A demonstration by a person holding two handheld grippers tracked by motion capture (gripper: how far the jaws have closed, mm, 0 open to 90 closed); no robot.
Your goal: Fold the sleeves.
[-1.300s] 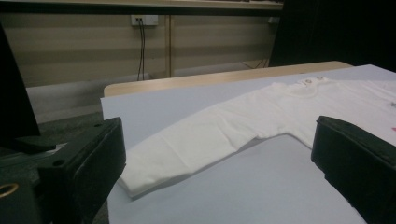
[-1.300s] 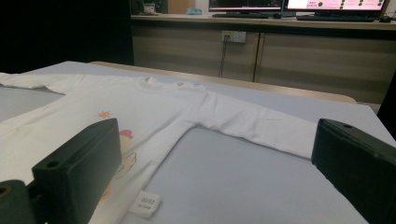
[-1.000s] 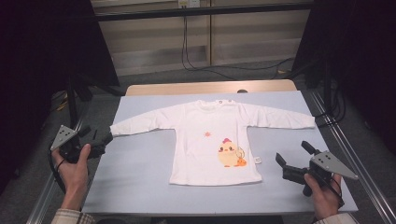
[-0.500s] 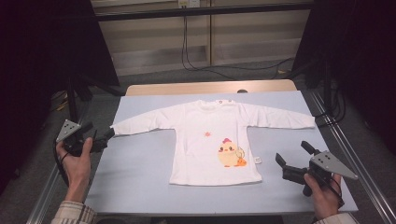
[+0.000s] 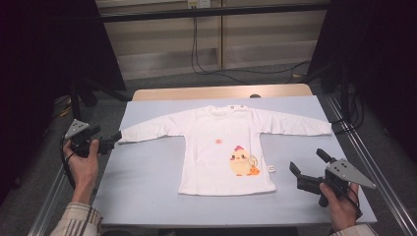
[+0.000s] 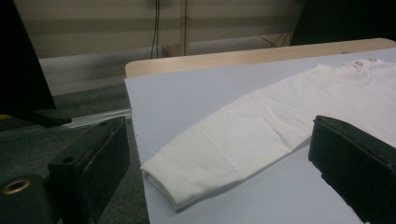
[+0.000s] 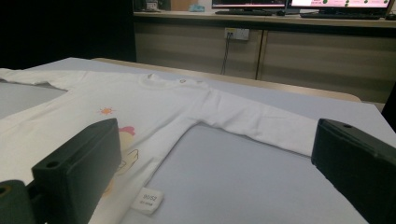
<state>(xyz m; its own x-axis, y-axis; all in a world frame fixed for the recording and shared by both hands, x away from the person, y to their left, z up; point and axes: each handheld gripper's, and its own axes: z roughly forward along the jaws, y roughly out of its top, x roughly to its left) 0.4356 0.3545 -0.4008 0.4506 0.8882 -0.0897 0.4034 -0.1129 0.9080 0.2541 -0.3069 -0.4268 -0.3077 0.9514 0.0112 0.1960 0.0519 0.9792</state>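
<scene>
Desk (image 5: 147, 196) with a pale blue top; white long-sleeve shirt (image 5: 221, 147) lies flat on it, front up, collar toward the far edge, hem toward me, both sleeves spread out sideways, so the long axis runs left-right across the desk. Chick print (image 5: 240, 162) low on the front, small tag (image 7: 148, 201) at the hem seam. My left gripper (image 5: 114, 140) sits at the desk's left edge, jaws wide, nothing in them; in the left gripper view the left sleeve cuff (image 6: 173, 179) lies between the jaws and just ahead, not touched yet as far as I can tell. The sleeve runs from the cuff away to the right toward the shirt body, so I'm lined up end-on with it. My right gripper (image 5: 307, 164) is near the front right corner, jaws wide and empty too, apart from the hem, with the right sleeve (image 7: 261, 123) well ahead of it across bare desk. Left is clearly nearer. My guess: next move is a short push forward and close on the cuff, likely to fold the sleeve inward.
</scene>
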